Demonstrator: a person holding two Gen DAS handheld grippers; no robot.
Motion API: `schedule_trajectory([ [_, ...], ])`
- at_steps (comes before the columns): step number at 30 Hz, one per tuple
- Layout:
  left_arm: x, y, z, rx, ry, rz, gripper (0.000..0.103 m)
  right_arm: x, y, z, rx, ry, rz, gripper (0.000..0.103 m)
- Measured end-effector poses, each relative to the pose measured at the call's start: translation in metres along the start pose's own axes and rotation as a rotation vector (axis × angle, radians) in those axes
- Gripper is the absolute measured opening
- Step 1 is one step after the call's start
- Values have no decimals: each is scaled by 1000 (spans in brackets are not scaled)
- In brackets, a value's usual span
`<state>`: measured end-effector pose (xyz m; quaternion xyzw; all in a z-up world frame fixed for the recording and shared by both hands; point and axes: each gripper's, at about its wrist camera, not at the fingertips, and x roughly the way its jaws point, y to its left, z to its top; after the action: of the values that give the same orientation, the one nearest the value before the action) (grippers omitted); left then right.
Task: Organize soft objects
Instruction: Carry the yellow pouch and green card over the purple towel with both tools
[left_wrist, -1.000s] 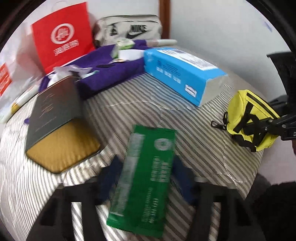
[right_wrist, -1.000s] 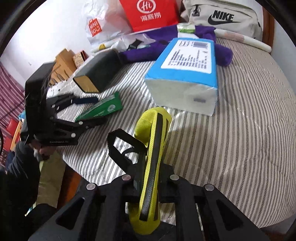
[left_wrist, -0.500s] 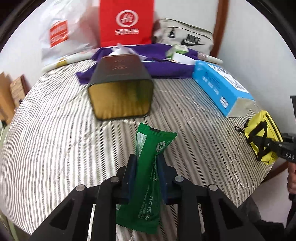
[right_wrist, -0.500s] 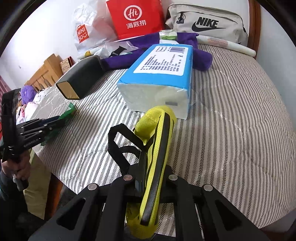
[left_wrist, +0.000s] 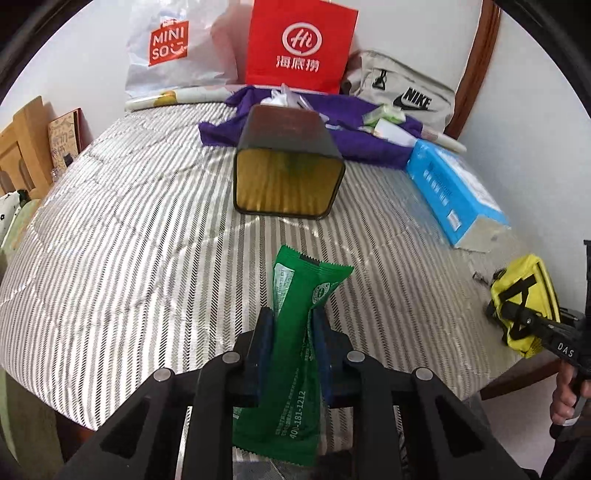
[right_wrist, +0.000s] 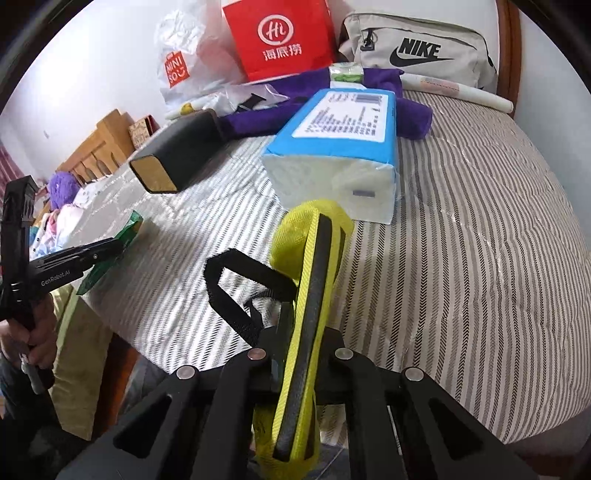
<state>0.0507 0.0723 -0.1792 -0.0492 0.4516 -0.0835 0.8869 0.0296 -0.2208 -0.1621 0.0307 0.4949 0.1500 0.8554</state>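
My left gripper (left_wrist: 291, 325) is shut on a green foil packet (left_wrist: 295, 332) and holds it upright above the near edge of the striped bed (left_wrist: 129, 240). It also shows in the right wrist view (right_wrist: 110, 251) at the left. My right gripper (right_wrist: 303, 332) is shut on a yellow pouch (right_wrist: 306, 295) with black straps, held over the bed's near edge. The pouch also shows in the left wrist view (left_wrist: 524, 302) at the far right.
A dark box with a gold end (left_wrist: 288, 170) lies mid-bed. A blue tissue pack (right_wrist: 343, 147) lies to its right. Purple cloth (left_wrist: 354, 136), a red paper bag (left_wrist: 299, 44), a Miniso bag (left_wrist: 170, 48) and a grey Nike bag (right_wrist: 417, 51) sit at the back.
My left gripper closed on the green packet, lifted it off the bed and turned to face the dark box. My right gripper keeps hold of the yellow pouch and has shifted slightly.
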Motion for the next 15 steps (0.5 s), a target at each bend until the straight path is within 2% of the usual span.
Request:
schedule_trajectory([
  [10, -37, -8, 18, 7, -63, 1, 21, -24, 8, 18, -9, -42, 33, 6],
  [15, -50, -16, 31, 26, -92, 18, 21, -38, 19, 35, -56, -65, 53, 6],
])
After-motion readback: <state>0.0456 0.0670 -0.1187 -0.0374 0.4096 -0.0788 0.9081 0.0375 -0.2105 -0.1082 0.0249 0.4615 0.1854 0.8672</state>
